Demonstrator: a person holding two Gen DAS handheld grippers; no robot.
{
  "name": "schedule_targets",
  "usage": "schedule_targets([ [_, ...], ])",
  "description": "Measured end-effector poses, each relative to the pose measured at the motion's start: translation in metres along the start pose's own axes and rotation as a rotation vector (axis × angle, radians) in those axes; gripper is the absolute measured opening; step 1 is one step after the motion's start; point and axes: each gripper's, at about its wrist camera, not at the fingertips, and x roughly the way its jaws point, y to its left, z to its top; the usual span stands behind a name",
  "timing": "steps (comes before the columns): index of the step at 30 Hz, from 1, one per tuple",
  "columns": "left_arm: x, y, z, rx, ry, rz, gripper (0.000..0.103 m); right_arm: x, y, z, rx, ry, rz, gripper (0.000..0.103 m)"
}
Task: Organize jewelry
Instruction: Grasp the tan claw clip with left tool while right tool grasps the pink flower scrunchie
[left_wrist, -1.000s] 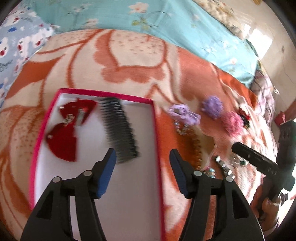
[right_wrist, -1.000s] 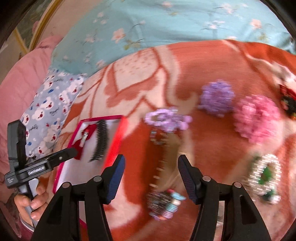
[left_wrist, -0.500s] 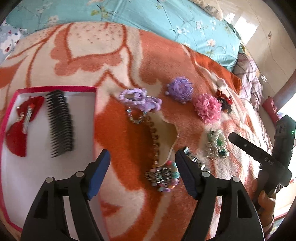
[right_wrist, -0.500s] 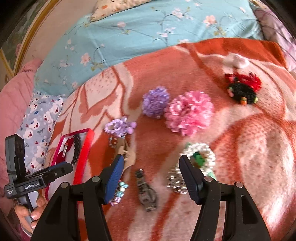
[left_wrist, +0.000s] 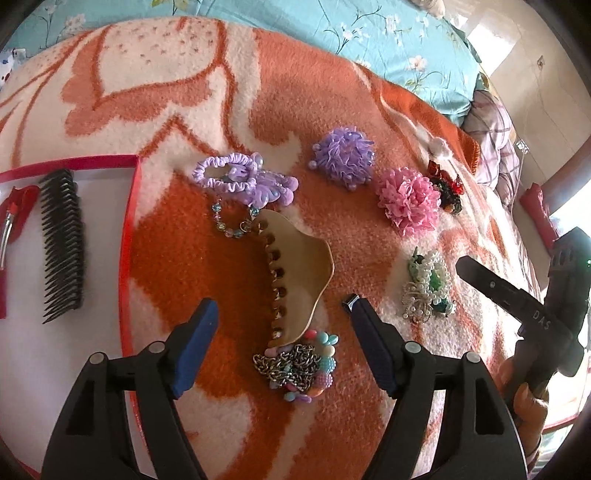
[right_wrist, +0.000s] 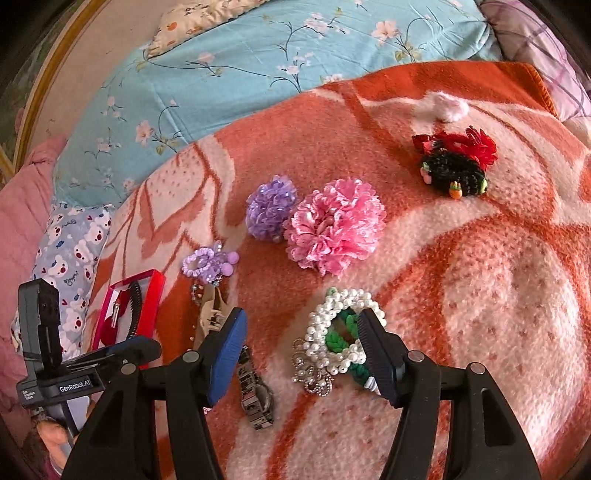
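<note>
On a bed covered with an orange and cream blanket (left_wrist: 207, 258), the left gripper (left_wrist: 282, 343) hangs with its jaws spread wide and empty above a tan claw clip (left_wrist: 299, 273) and a tangle of chain and coloured beads (left_wrist: 297, 365) that touches the clip's near end. To the left lies a red-rimmed box (left_wrist: 127, 236) holding a black comb (left_wrist: 62, 243) and, at its left edge, a red bow clip (left_wrist: 14, 214). Just beyond the claw clip sit a small beaded ring (left_wrist: 232, 219) and a lilac scrunchie (left_wrist: 240, 179); farther right are a purple flower scrunchie (left_wrist: 343, 157) and a pink flower scrunchie (left_wrist: 410, 199), close to each other. The right gripper (right_wrist: 299, 339) is also wide open and holds nothing; its right finger reaches over a pearl bracelet wound with green (right_wrist: 340, 332), which rests on the blanket. A metal watch (right_wrist: 255, 391) lies near its left finger. Well beyond, toward the far right, a black and red hair tie (right_wrist: 456, 162) lies by a white pom-pom (right_wrist: 447, 107). Pale blue floral bedding (right_wrist: 229, 62) borders the blanket on the far side.
</note>
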Motion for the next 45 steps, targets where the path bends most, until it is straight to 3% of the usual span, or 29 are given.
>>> schedule_targets([
  [12,0.037,0.005,0.010,-0.075,0.040,-0.031,0.076,0.024,-0.017,0.017,0.041,0.004,-0.009,0.064],
  [23,0.074,-0.004,0.021,-0.049,0.070,0.023,0.075,0.060,-0.038,0.048,0.143,0.004,-0.017,0.065],
  [24,0.075,-0.006,0.021,-0.041,0.067,0.030,0.073,0.062,-0.038,0.049,0.143,0.003,-0.018,0.065],
  [25,0.075,-0.007,0.021,-0.028,0.061,0.041,0.061,0.064,-0.038,0.050,0.138,0.000,-0.023,0.064],
  [26,0.076,-0.008,0.020,-0.016,0.062,0.039,0.047,0.064,-0.037,0.051,0.133,-0.001,-0.029,0.061],
  [27,0.077,-0.008,0.021,-0.014,0.066,0.027,0.048,0.065,-0.037,0.051,0.130,-0.004,-0.029,0.059],
  [28,0.076,-0.009,0.021,-0.010,0.061,0.028,0.047,0.066,-0.037,0.051,0.130,-0.005,-0.029,0.049],
  [29,0.076,-0.009,0.021,-0.004,0.058,0.031,0.047,0.067,-0.038,0.051,0.132,-0.004,-0.030,0.033],
  [31,0.074,-0.011,0.020,0.009,0.054,0.034,0.047,0.069,-0.040,0.050,0.142,0.001,-0.029,0.016],
  [45,0.020,-0.010,0.009,0.017,-0.025,-0.007,0.047,0.025,-0.013,0.037,0.099,-0.055,0.033,0.010],
])
